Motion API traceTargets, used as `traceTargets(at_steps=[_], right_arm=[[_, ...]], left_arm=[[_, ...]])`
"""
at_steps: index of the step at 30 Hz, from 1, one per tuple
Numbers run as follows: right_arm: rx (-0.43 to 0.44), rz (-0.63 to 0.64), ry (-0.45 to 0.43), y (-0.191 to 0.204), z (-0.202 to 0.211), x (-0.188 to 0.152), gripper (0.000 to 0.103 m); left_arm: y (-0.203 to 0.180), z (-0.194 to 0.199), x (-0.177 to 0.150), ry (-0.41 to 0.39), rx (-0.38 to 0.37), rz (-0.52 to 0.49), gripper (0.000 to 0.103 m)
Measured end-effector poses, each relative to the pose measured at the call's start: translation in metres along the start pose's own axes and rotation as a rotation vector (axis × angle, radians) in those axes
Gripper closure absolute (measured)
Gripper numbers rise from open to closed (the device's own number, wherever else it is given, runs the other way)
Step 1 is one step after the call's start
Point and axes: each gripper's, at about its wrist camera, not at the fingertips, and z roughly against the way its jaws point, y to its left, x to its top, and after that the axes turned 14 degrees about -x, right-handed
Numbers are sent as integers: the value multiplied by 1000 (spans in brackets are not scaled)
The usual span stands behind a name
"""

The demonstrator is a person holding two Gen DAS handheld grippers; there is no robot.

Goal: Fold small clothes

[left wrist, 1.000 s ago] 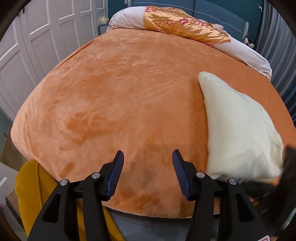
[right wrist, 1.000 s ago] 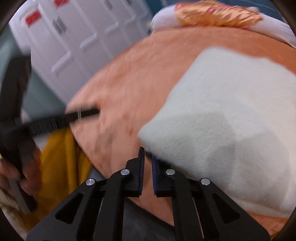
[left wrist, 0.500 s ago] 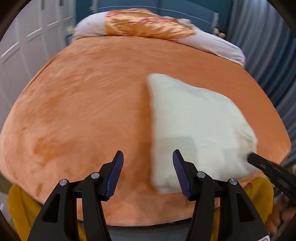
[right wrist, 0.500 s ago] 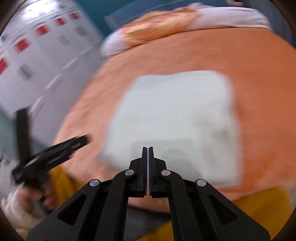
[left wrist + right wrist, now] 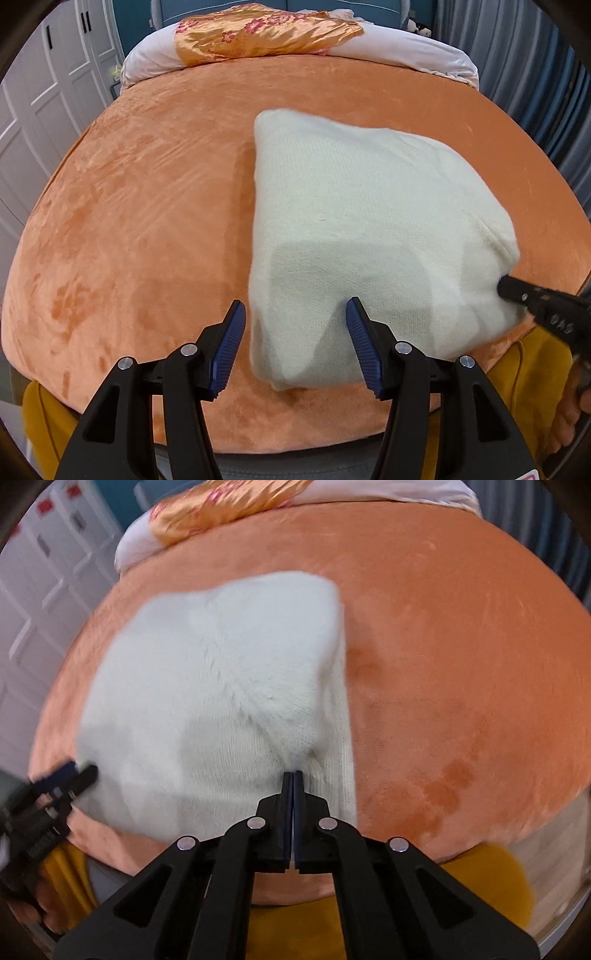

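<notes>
- Cream knit garment (image 5: 369, 229) lies folded on the orange bedspread (image 5: 147, 203), near its front edge.
- Right gripper (image 5: 293, 775) is pressed together on a pinch of knit at the garment's near right corner.
- Left gripper (image 5: 295, 314) stands apart, straddling the near left corner, gripping nothing.
- Risk: lifting one-sided would likely sag the soft knit and undo the fold; a thin pinch could slip.
</notes>
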Motion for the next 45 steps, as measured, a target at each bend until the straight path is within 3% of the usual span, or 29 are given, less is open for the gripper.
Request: traceTargets(at_steps=[5, 11, 16, 18, 19, 21, 22, 23, 28, 34, 37, 39, 45], right_arm=[[7, -1, -103, 9, 30, 18, 100], [-34, 23, -31, 15, -19, 26, 103], [-3, -9, -37, 12, 1, 34, 103], [9, -32, -54, 9, 12, 31, 101], [11, -45, -57, 4, 15, 28, 98], [21, -85, -47, -8, 17, 21, 79], [28, -101, -41, -14, 16, 19, 58], [36, -112, -33, -19, 14, 17, 49], [84, -148, 46, -30, -11, 9, 34], [185, -187, 129, -26, -46, 9, 26], [212, -184, 119, -23, -51, 11, 25], [234, -182, 109, -21, -54, 13, 25], [282, -160, 52, -17, -61, 12, 23]], left_arm=[[-14, 2, 4, 5, -14, -14, 48], [-28, -2, 3, 21, -2, -48, 48], [-32, -5, 3, 30, 16, -57, 48], [-33, -5, 4, 32, 16, -48, 38], [-33, -5, 4, 33, 20, -41, 35], [-30, -5, 8, 35, 18, -16, 27], [-28, -4, 10, 33, 14, -4, 26], [-26, -2, 11, 28, 7, 7, 22], [7, -3, 28, 5, -92, 160, 16], [32, -25, 34, 48, -122, 294, 16], [19, -31, 34, 45, -106, 244, 16], [8, -37, 35, 46, -60, 203, 11], [-12, -50, 35, 15, 54, 116, 9]])
